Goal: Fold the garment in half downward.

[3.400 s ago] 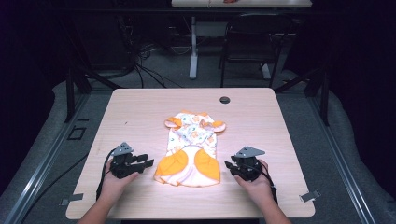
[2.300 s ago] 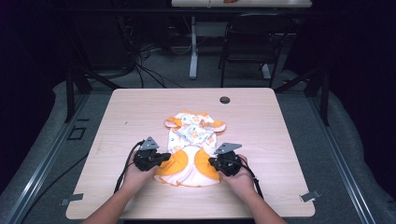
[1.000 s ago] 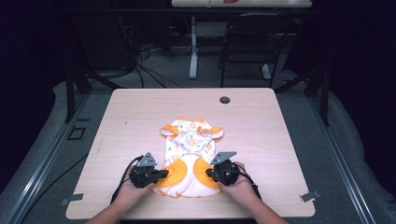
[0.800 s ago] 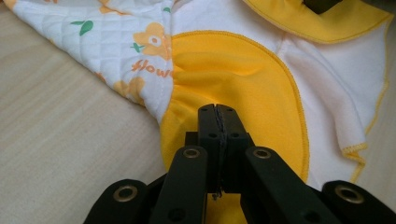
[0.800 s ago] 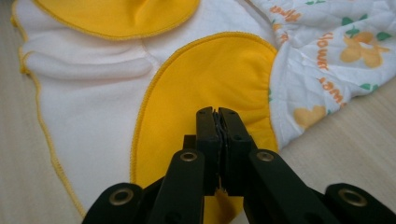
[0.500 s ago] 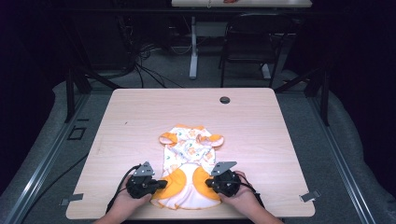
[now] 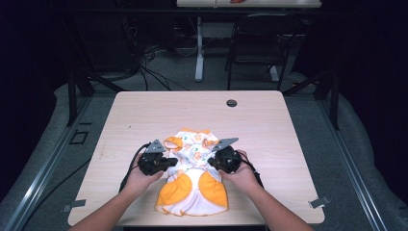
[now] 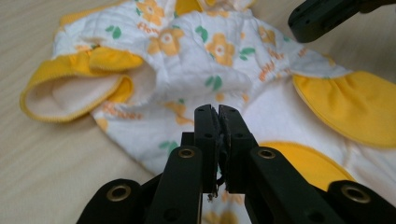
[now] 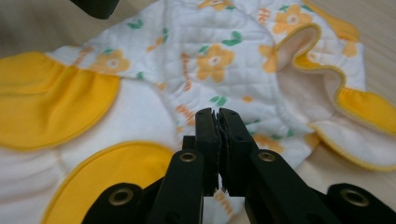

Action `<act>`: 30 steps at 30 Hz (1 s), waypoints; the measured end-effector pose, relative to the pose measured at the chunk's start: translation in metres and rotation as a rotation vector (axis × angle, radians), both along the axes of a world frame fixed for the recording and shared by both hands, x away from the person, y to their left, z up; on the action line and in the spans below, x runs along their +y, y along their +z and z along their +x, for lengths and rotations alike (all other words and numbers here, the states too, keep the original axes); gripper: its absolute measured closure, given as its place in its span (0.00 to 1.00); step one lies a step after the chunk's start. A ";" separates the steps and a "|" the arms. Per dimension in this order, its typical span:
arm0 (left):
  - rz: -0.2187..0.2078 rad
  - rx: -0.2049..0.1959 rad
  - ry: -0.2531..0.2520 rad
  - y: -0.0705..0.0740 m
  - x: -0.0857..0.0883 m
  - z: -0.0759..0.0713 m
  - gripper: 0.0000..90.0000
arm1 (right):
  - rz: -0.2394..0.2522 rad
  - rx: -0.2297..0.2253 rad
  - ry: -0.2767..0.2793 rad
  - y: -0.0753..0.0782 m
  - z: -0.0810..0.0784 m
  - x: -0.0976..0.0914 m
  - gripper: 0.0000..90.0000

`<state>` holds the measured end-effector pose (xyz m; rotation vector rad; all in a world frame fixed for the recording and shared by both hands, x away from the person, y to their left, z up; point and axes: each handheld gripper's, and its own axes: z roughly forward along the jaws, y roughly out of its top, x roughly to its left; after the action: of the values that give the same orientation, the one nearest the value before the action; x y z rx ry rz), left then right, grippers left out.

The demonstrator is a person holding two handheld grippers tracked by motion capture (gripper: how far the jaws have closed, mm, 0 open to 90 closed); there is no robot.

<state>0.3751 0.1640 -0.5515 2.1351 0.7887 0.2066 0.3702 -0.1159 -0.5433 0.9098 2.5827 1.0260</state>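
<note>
Pale wood-grain bench (image 7: pixel 144 110) stands in a dim workshop, cables trailing across the grey floor behind it. Near its front edge lies a small white quilted garment with orange flower print and yellow trim (image 7: pixel 192 180). The left tool (image 7: pixel 166 162) and right tool (image 7: pixel 215 161) each have their jaws pinched together on the cloth at either side of its middle. Judging by the bunched upper half and flat yellow-panelled lower half, folding appears only begun; the fold itself remains to be made.
</note>
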 end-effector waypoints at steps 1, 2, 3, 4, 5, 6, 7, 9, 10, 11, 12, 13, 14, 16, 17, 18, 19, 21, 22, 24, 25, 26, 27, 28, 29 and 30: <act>0.003 0.004 0.008 -0.003 -0.002 0.005 0.96 | 0.008 0.006 -0.013 -0.002 0.006 0.001 0.96; 0.014 0.005 0.018 -0.006 -0.004 0.010 0.96 | 0.007 0.012 -0.025 -0.005 0.012 0.002 0.96; 0.024 0.001 0.024 -0.010 -0.005 0.015 0.96 | 0.000 0.015 -0.034 -0.007 0.016 0.003 0.96; 0.031 0.001 0.031 -0.013 -0.006 0.018 0.96 | -0.003 0.014 -0.042 -0.010 0.020 0.004 0.95; 0.045 0.011 0.037 -0.018 -0.007 0.022 0.96 | -0.010 0.017 -0.048 -0.011 0.023 0.004 0.95; 0.052 0.013 0.043 -0.021 -0.008 0.023 0.96 | -0.022 0.024 -0.049 -0.014 0.027 0.004 0.95; 0.065 0.029 0.044 -0.025 -0.008 0.025 0.96 | -0.021 0.026 -0.054 -0.017 0.028 0.005 0.95; 0.060 0.030 0.043 -0.028 -0.008 0.024 0.96 | -0.033 0.047 -0.042 -0.022 0.031 0.004 0.95; 0.060 0.036 0.044 -0.028 -0.007 0.024 0.96 | -0.041 0.055 -0.035 -0.024 0.031 0.004 0.95; 0.060 0.039 0.044 -0.028 -0.007 0.023 0.96 | -0.037 0.054 -0.030 -0.025 0.032 0.003 0.95; 0.061 0.040 0.041 -0.028 -0.006 0.022 0.96 | -0.037 0.064 -0.031 -0.025 0.032 0.002 0.95; 0.060 0.050 0.037 -0.027 -0.005 0.020 0.97 | -0.033 0.068 -0.031 -0.026 0.032 0.002 0.95; 0.067 0.055 0.025 -0.027 -0.005 0.018 0.97 | -0.035 0.073 -0.025 -0.026 0.031 0.001 0.95; 0.076 0.059 0.015 -0.026 -0.004 0.016 0.97 | -0.025 0.080 -0.017 -0.026 0.028 0.000 0.95; 0.079 0.065 0.009 -0.025 -0.004 0.014 0.97 | -0.030 0.087 -0.015 -0.026 0.027 0.000 0.95; 0.085 0.067 0.005 -0.025 -0.004 0.014 0.97 | -0.034 0.096 -0.006 -0.025 0.025 0.002 0.95; 0.092 0.071 0.000 -0.024 -0.004 0.013 0.97 | -0.044 0.100 0.001 -0.024 0.023 0.003 0.95; 0.094 0.077 -0.002 -0.021 -0.004 0.013 0.96 | -0.060 0.100 0.021 -0.021 0.021 0.005 0.94; 0.094 0.069 -0.003 -0.018 -0.003 0.015 0.96 | -0.061 0.100 0.024 -0.018 0.020 0.005 0.94; 0.077 0.062 0.002 -0.010 -0.002 0.019 0.94 | -0.035 0.081 0.017 -0.008 0.023 0.004 0.95; 0.067 0.058 0.009 -0.006 -0.002 0.021 0.93 | -0.031 0.068 0.012 -0.002 0.026 0.002 0.95; 0.058 0.050 0.015 -0.002 -0.002 0.024 0.91 | -0.011 0.059 -0.004 0.003 0.029 0.001 0.95; 0.052 0.045 0.014 0.003 -0.002 0.028 0.91 | -0.002 0.057 -0.014 0.008 0.034 -0.001 0.95; 0.043 0.039 0.021 0.007 -0.002 0.032 0.91 | 0.002 0.046 -0.030 0.012 0.039 -0.002 0.95; 0.032 0.033 0.029 0.012 -0.002 0.037 0.91 | 0.005 0.044 -0.041 0.015 0.045 -0.003 0.95; 0.019 0.028 0.039 0.016 -0.002 0.042 0.90 | -0.005 0.042 -0.053 0.018 0.050 -0.004 0.94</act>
<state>0.4172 0.1624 -0.5359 2.1462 0.8479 0.2052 0.4202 -0.1203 -0.5255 1.0034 2.5791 0.9966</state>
